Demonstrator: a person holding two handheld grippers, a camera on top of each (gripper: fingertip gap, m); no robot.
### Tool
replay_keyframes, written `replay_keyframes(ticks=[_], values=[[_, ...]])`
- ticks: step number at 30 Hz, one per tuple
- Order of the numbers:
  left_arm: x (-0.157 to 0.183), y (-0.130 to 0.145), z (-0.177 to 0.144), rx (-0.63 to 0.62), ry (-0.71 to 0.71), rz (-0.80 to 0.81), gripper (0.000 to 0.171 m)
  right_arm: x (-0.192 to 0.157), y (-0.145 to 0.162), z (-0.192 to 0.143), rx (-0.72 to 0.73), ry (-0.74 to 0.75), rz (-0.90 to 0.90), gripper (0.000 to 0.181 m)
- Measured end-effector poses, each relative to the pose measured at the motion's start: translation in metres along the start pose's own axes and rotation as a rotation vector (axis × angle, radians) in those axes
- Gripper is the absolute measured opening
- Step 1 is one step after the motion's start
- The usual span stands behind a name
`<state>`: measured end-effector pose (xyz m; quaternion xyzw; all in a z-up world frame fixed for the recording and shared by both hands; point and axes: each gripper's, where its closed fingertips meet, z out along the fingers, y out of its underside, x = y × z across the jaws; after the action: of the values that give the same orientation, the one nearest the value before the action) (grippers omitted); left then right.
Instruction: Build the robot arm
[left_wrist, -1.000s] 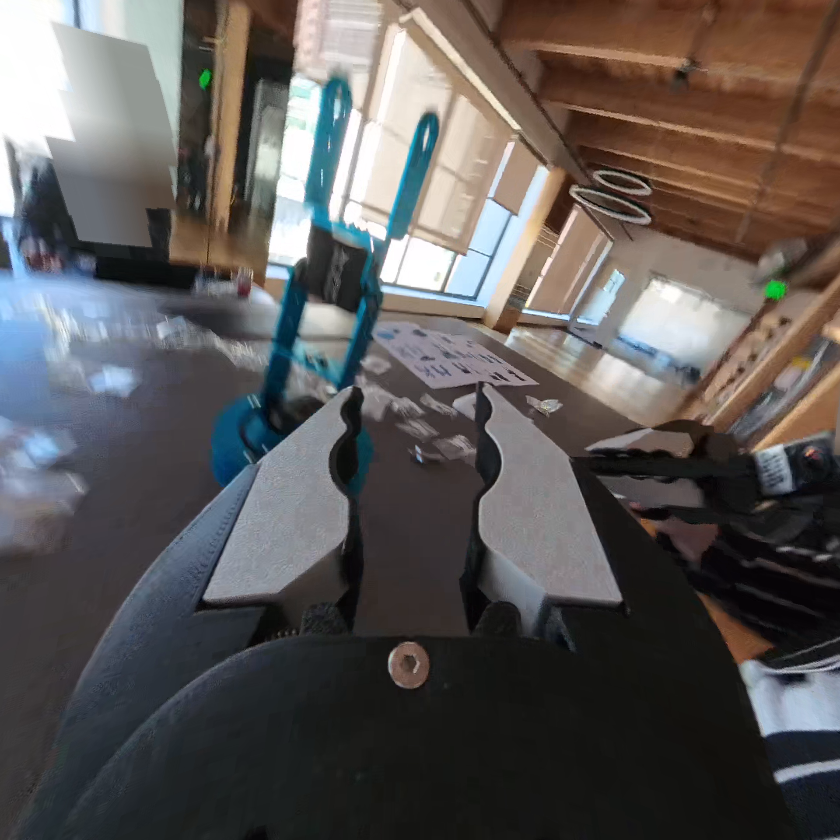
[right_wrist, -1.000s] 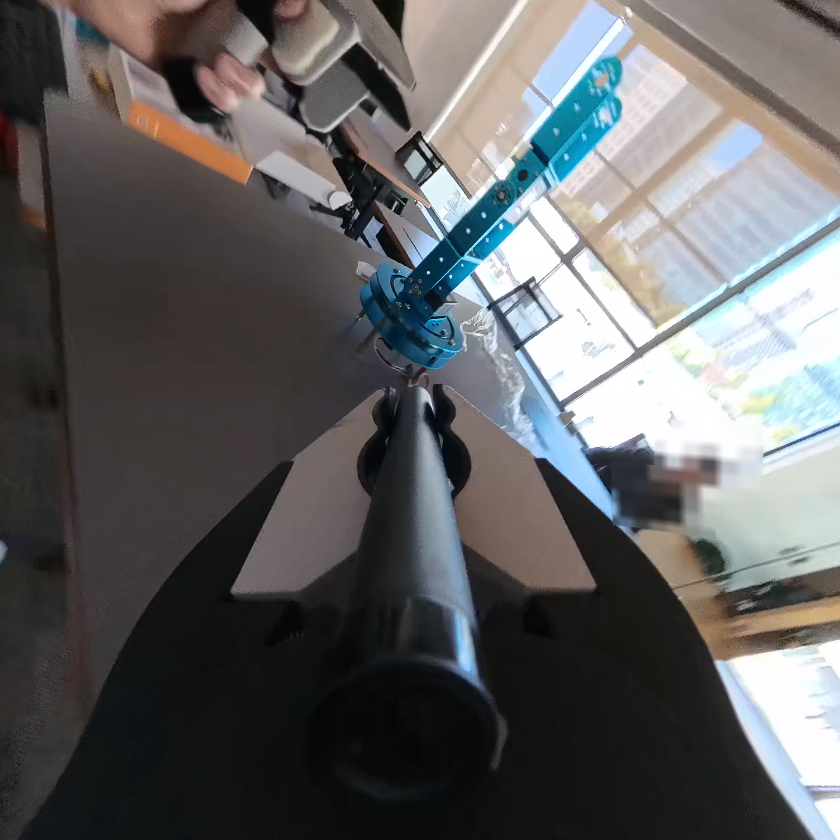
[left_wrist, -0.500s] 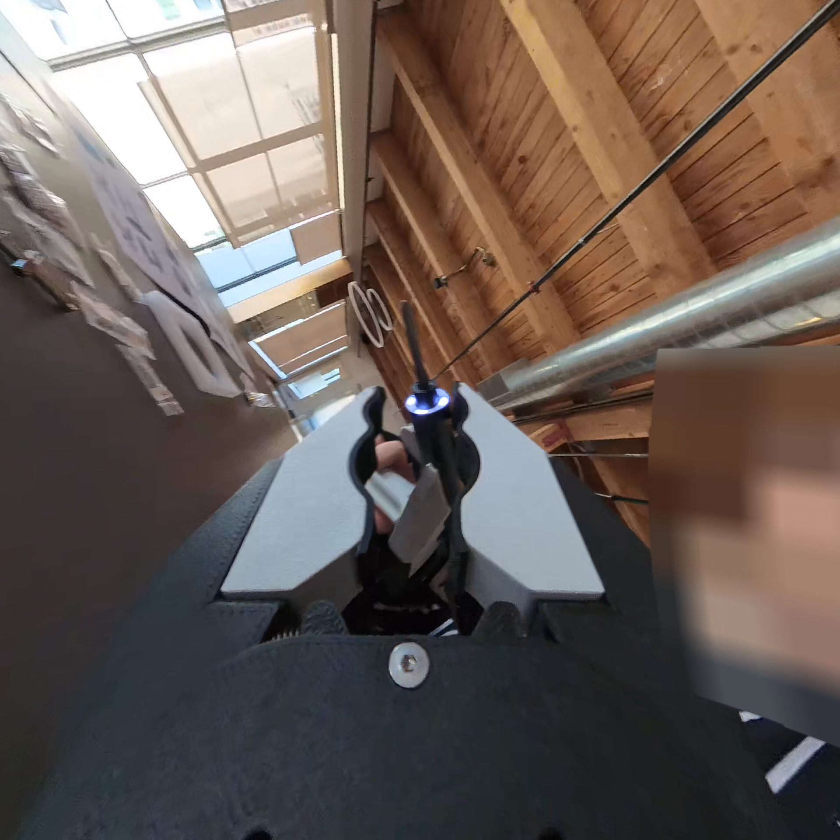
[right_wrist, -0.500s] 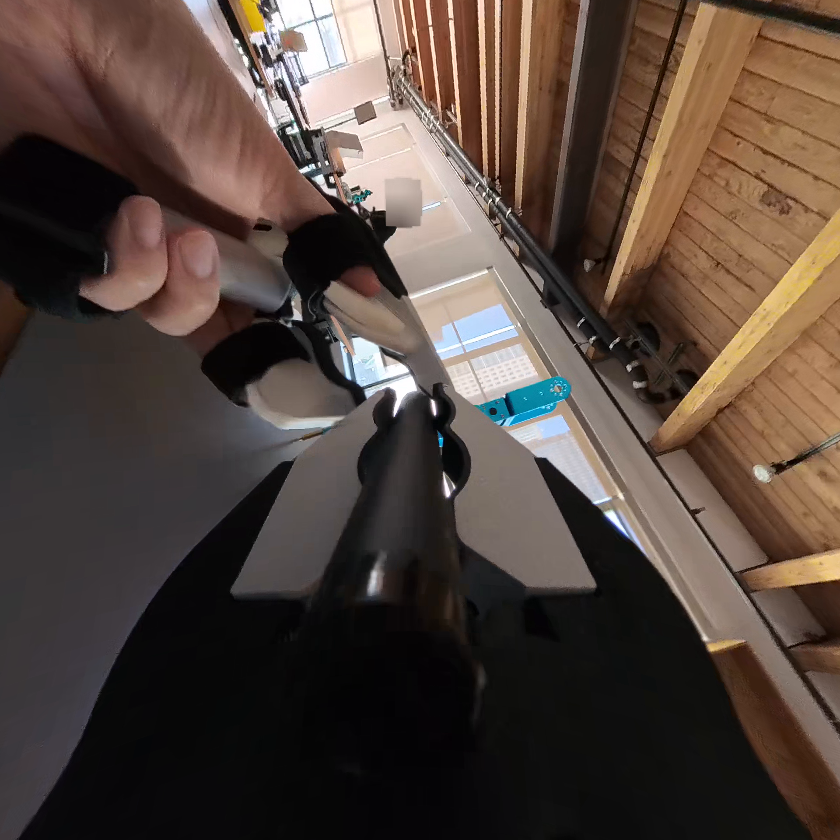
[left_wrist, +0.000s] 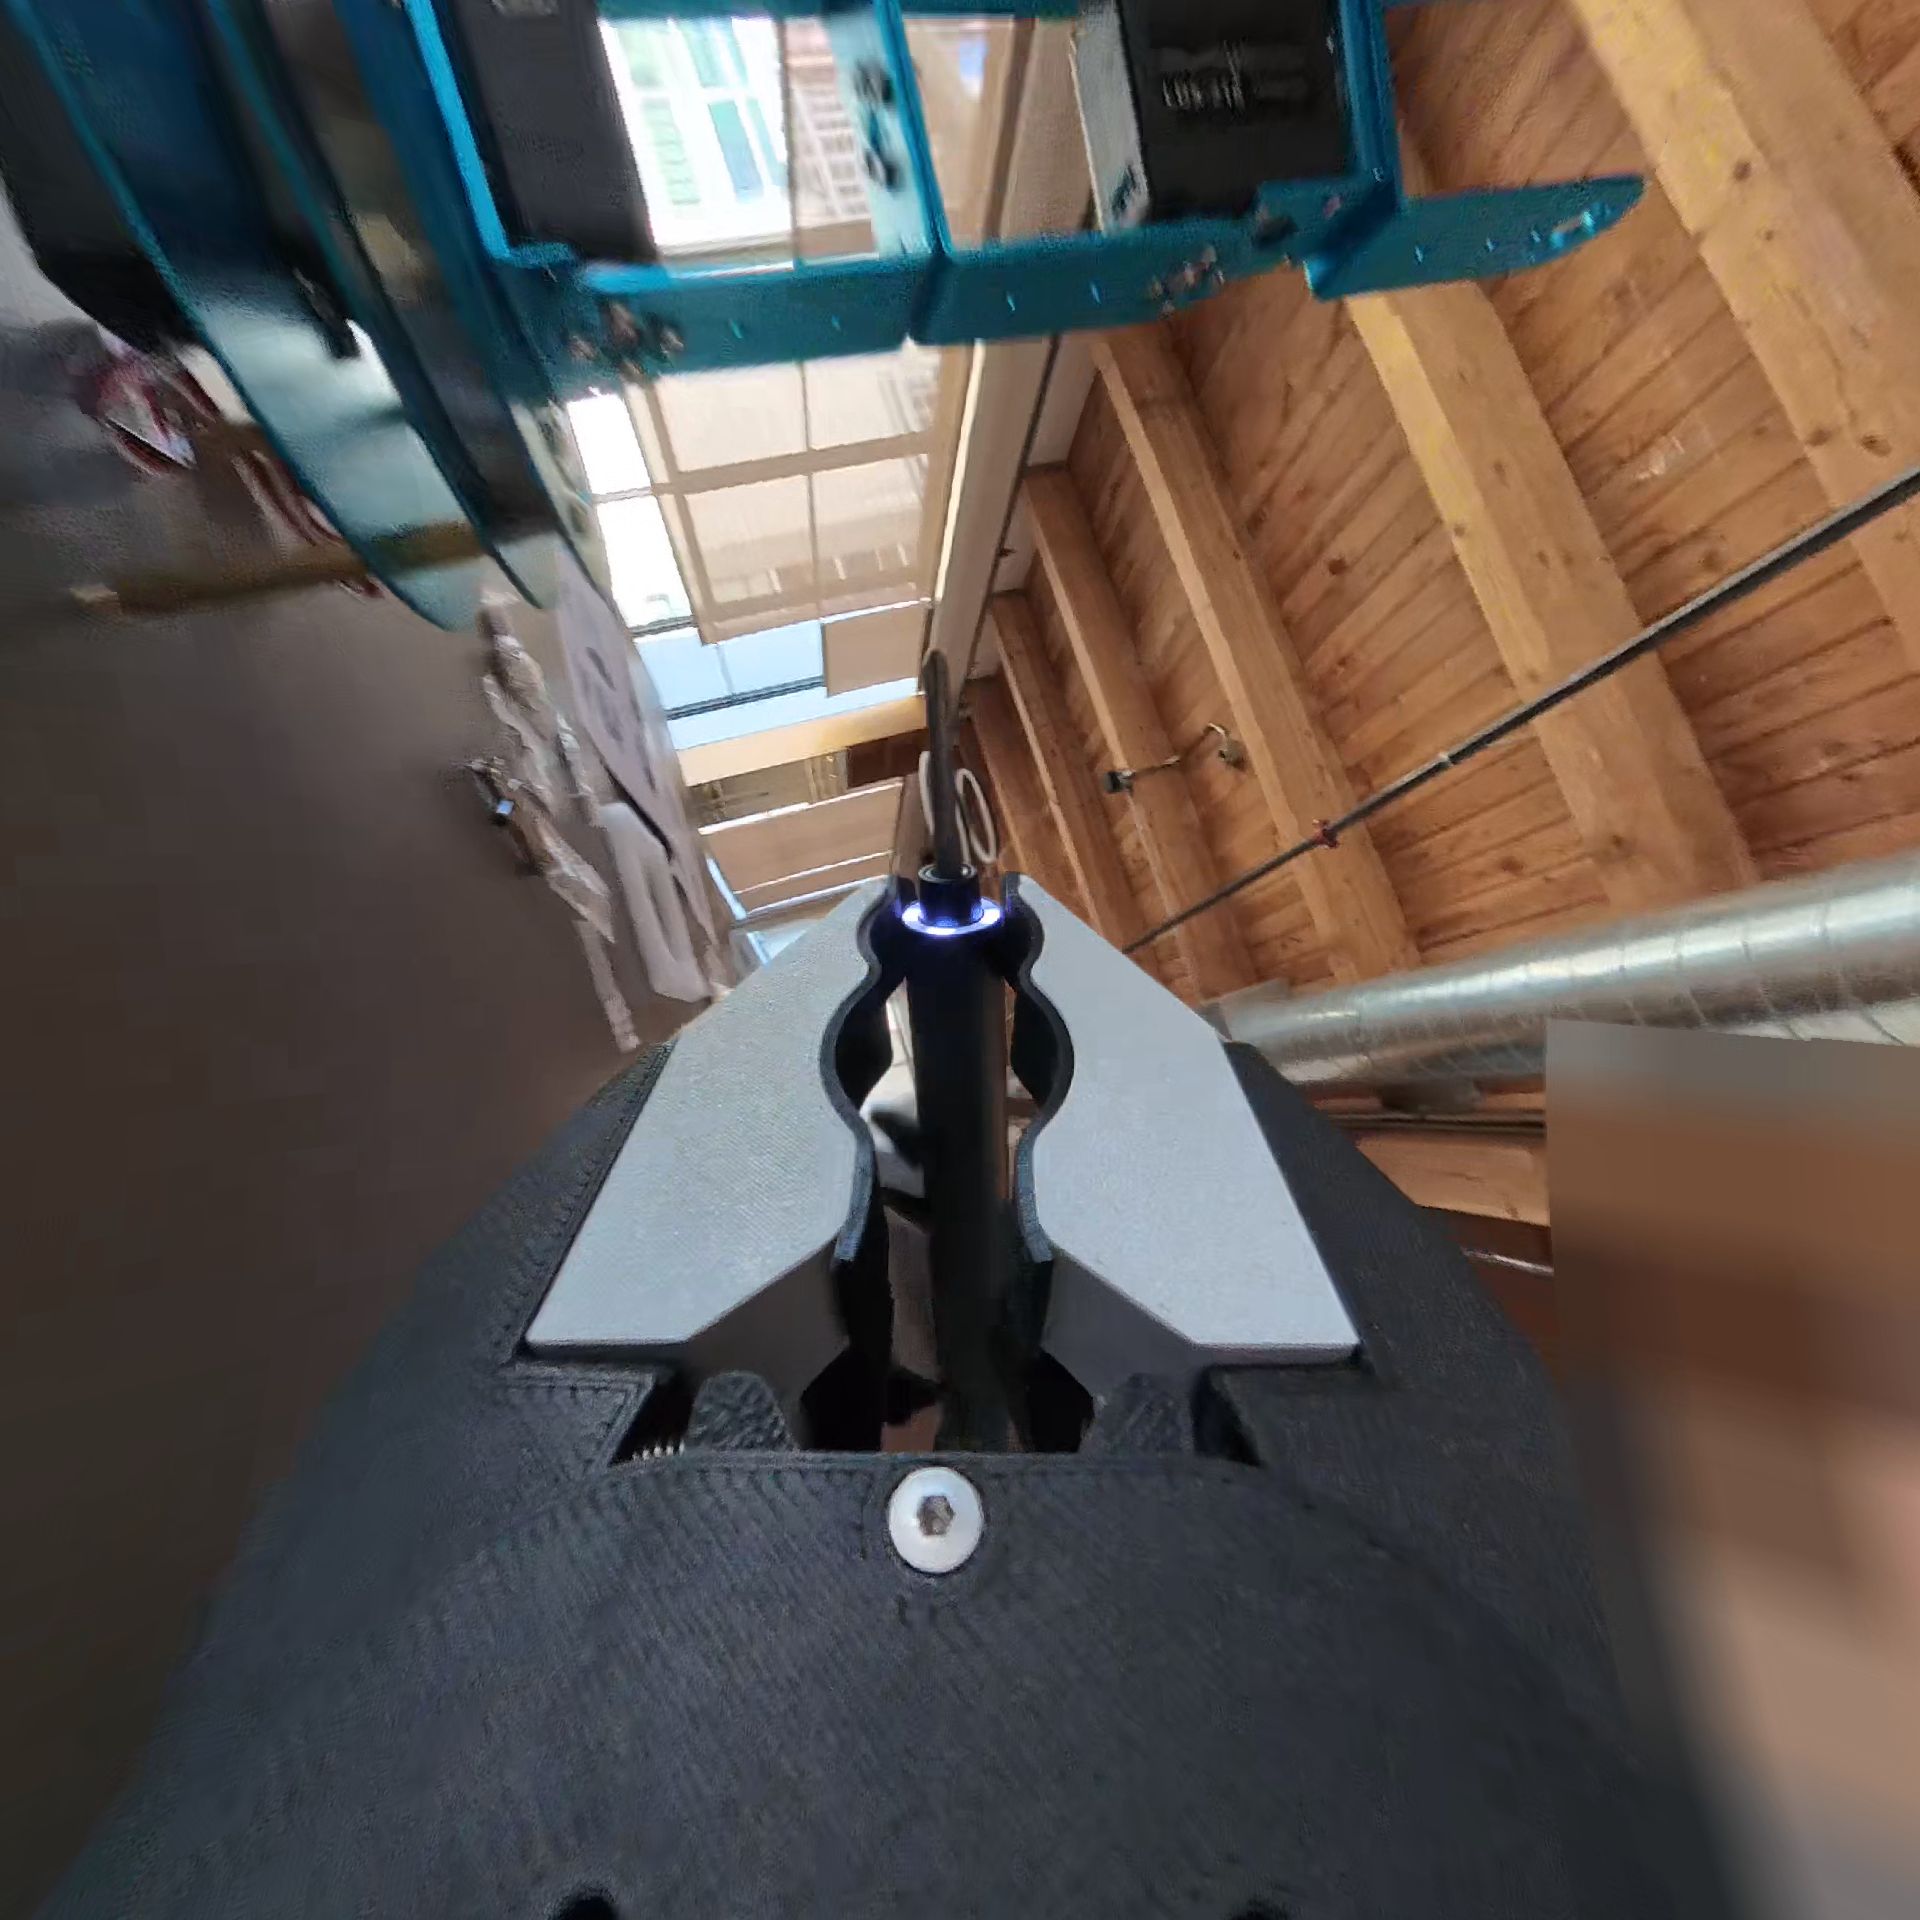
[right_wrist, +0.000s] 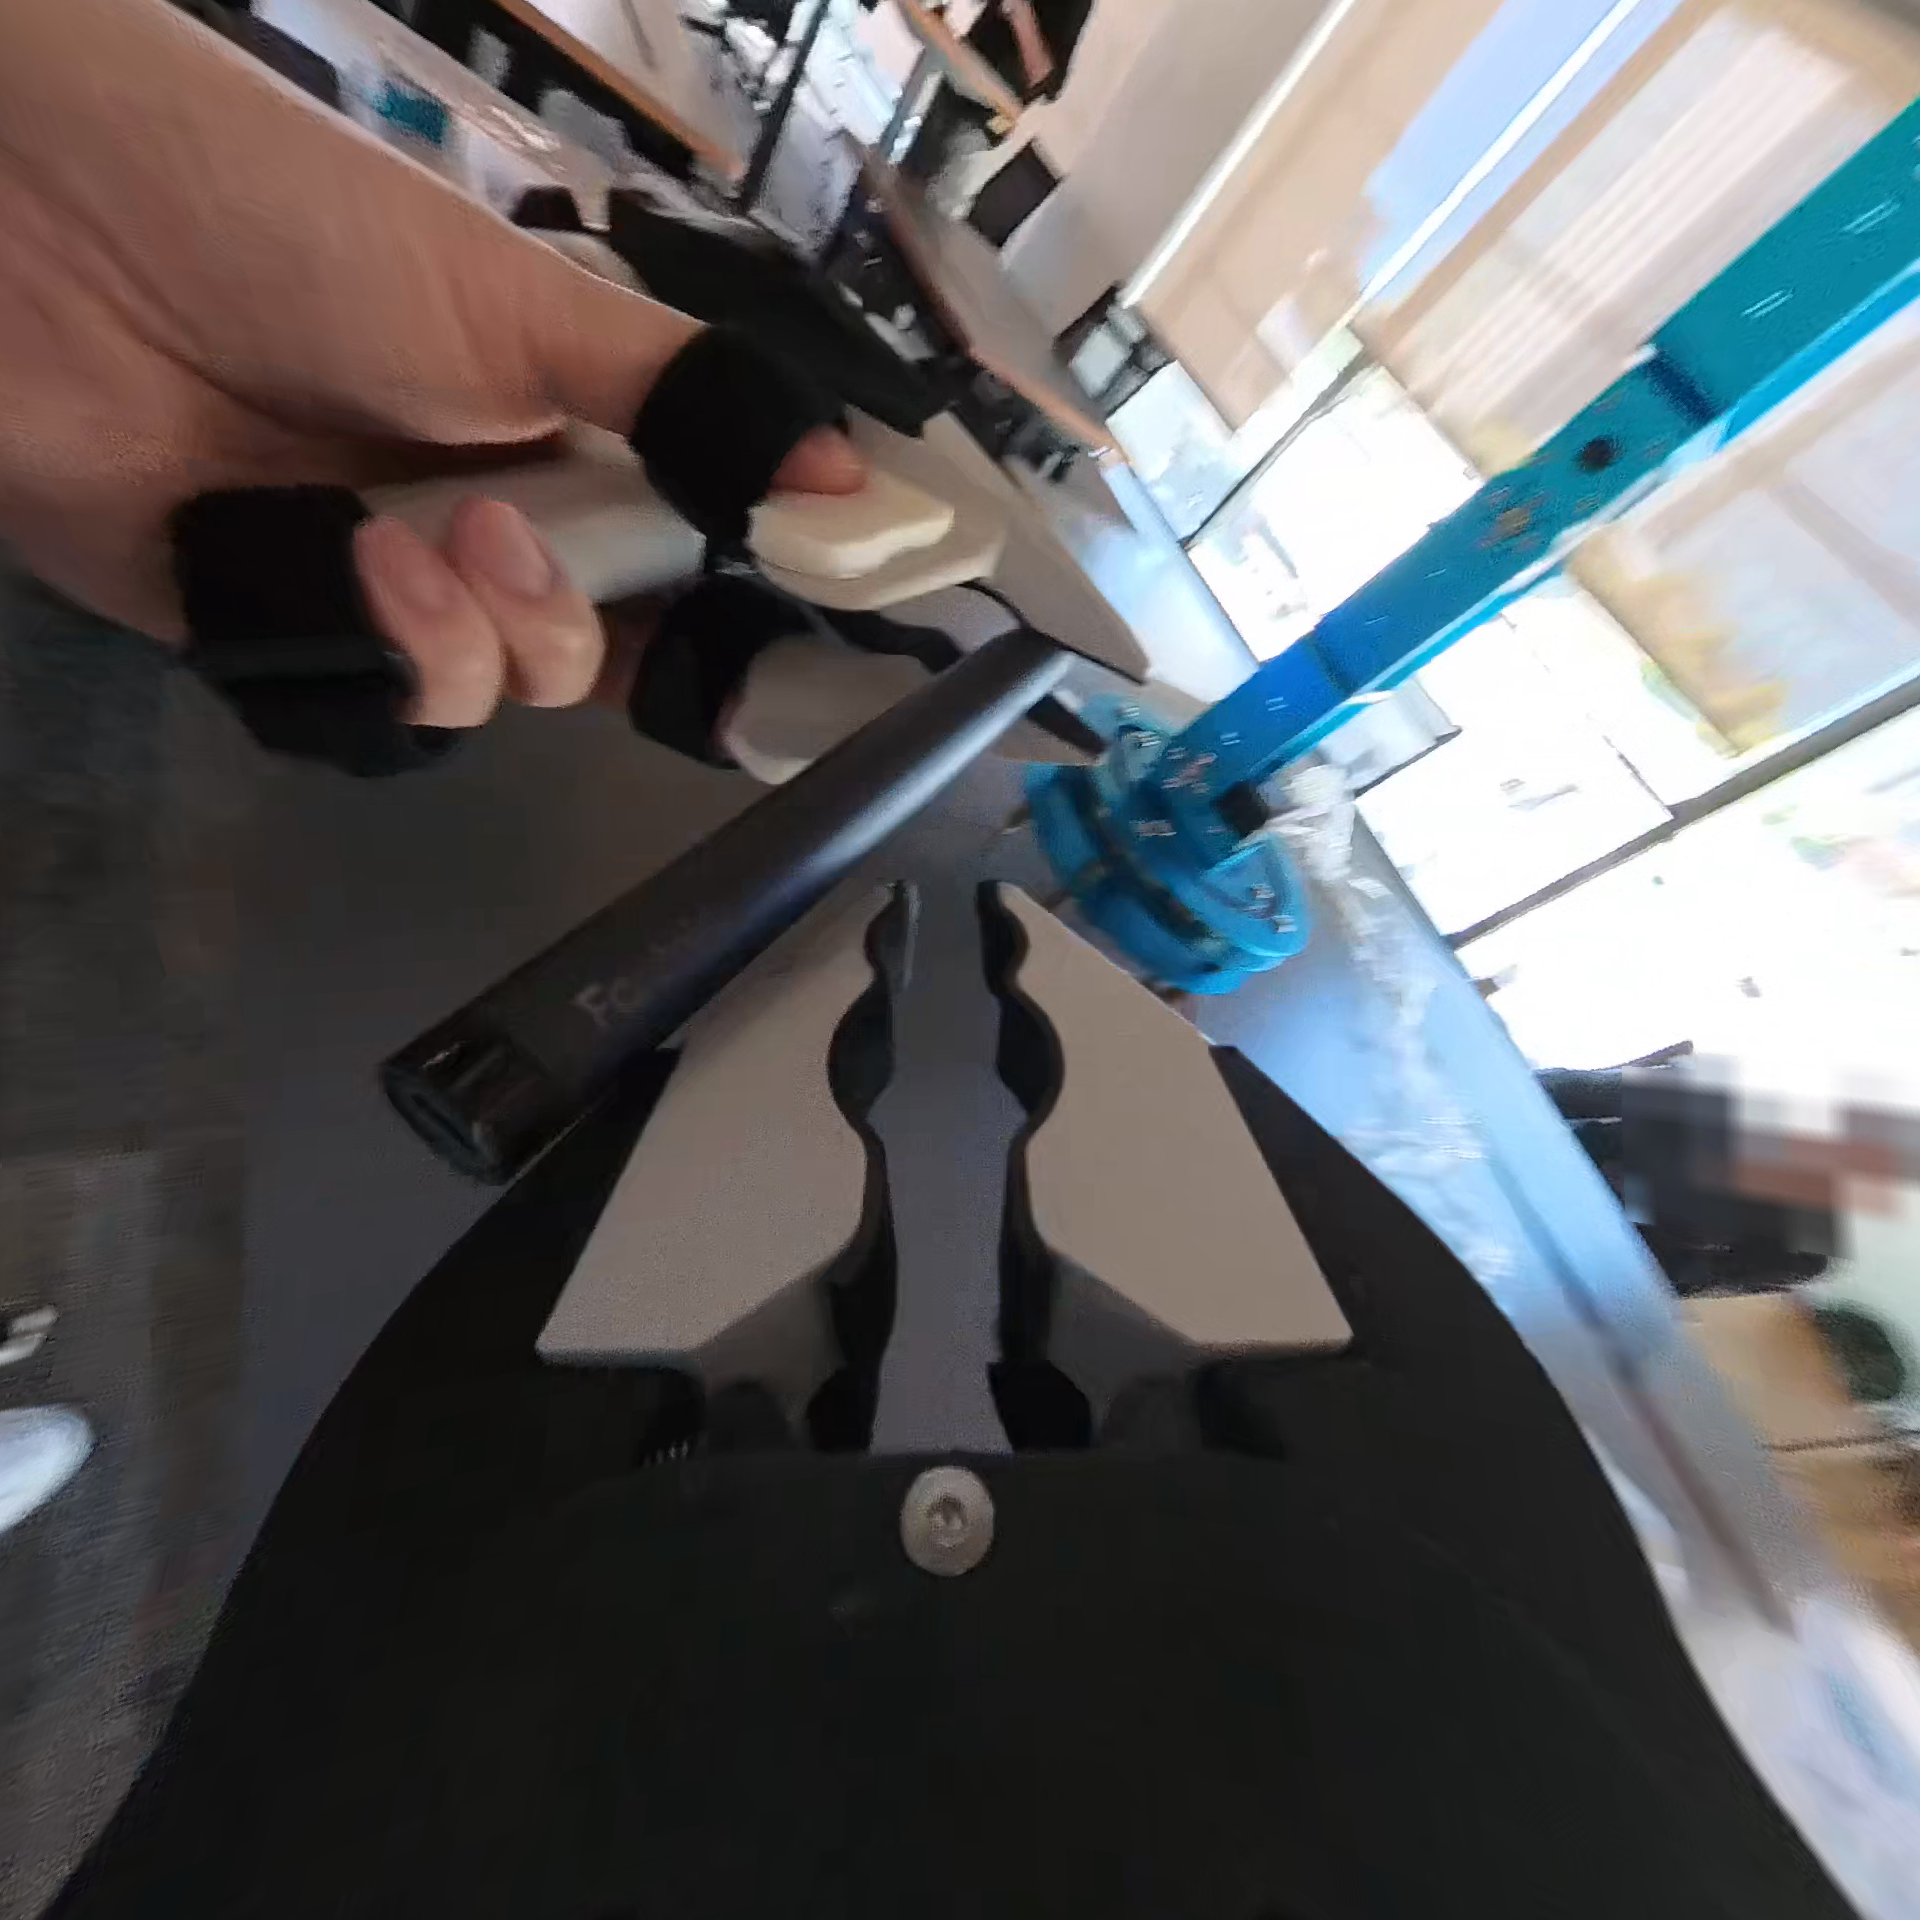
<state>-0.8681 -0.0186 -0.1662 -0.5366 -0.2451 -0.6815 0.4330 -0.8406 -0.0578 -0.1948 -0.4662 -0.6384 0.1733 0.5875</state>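
My left gripper (left_wrist: 945, 896) is shut on a black pen-shaped electric screwdriver (left_wrist: 956, 1091) with a lit ring at its front; the thin bit sticks out past the fingertips. A blue metal robot-arm kit (left_wrist: 935, 301) is close above and ahead of it, standing on the dark table (left_wrist: 208, 935). My right gripper (right_wrist: 948, 896) is open and empty. In the right wrist view a hand (right_wrist: 260, 312) holds the left gripper, whose fingers (right_wrist: 873, 540) clamp the screwdriver (right_wrist: 727, 894) just ahead and left of my right fingertips. The kit's blue round base (right_wrist: 1164, 862) lies just beyond.
Printed sheets and small clear bags (left_wrist: 623, 748) lie on the table behind the kit. A silver duct (left_wrist: 1558, 966) and wooden beams run overhead. Desks and chairs (right_wrist: 935, 156) stand beyond the table, with large windows (right_wrist: 1558, 727) to the right. The gap from one gripper's tips to the other's is roughly 6 cm.
The screwdriver has passed from my right gripper to my left one. The right gripper let go and drew back. The left gripper has swung close under the blue kit.
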Motion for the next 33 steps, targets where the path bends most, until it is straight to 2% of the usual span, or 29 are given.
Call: replay_keyframes(ticks=[3, 6, 9, 12, 13, 15, 16, 18, 19, 20, 25, 28, 29, 33], values=[[-0.013, -0.021, -0.007, 0.015, -0.052, -0.018, 0.017, -0.009, 0.005, 0.016, -0.067, -0.059, 0.132, 0.012], [-0.017, -0.037, -0.01, 0.001, -0.064, -0.049, 0.017, -0.011, 0.019, 0.031, -0.196, -0.065, 0.213, 0.015], [-0.02, -0.053, -0.018, -0.006, -0.106, 0.03, 0.017, -0.001, 0.026, 0.035, -0.27, -0.052, 0.384, 0.017], [-0.023, -0.065, -0.032, 0.01, -0.165, 0.132, 0.016, 0.008, -0.006, 0.039, -0.151, -0.126, 0.706, 0.032], [-0.022, -0.067, -0.036, 0.016, -0.18, 0.162, 0.016, 0.005, -0.021, 0.045, -0.107, -0.197, 0.811, 0.043], [-0.02, -0.071, -0.042, 0.031, -0.197, 0.215, 0.016, -0.015, -0.03, 0.064, -0.185, -0.326, 0.937, 0.076], [-0.018, -0.073, -0.043, 0.038, -0.198, 0.241, 0.017, -0.029, -0.026, 0.073, -0.259, -0.37, 0.949, 0.079], [-0.013, -0.077, -0.044, 0.047, -0.193, 0.304, 0.017, -0.043, -0.02, 0.089, -0.32, -0.388, 0.962, 0.067], [-0.011, -0.079, -0.044, 0.048, -0.192, 0.331, 0.016, -0.044, -0.02, 0.094, -0.312, -0.382, 0.968, 0.051], [-0.008, -0.079, -0.043, 0.045, -0.183, 0.35, 0.016, -0.047, -0.02, 0.095, -0.304, -0.396, 0.955, 0.021], [-0.009, -0.064, -0.035, -0.077, -0.138, 0.388, 0.017, -0.037, 0.004, 0.082, -0.379, -0.326, 0.824, 0.018], [-0.021, -0.053, -0.036, -0.175, -0.163, 0.367, 0.045, -0.027, 0.029, 0.064, -0.461, -0.325, 0.662, 0.018], [-0.023, -0.054, -0.039, -0.183, -0.185, 0.393, 0.053, -0.022, 0.043, 0.058, -0.507, -0.314, 0.609, 0.018], [-0.007, -0.07, -0.061, -0.156, -0.219, 0.657, 0.053, -0.011, 0.074, 0.037, -0.591, -0.338, 0.49, 0.018]])
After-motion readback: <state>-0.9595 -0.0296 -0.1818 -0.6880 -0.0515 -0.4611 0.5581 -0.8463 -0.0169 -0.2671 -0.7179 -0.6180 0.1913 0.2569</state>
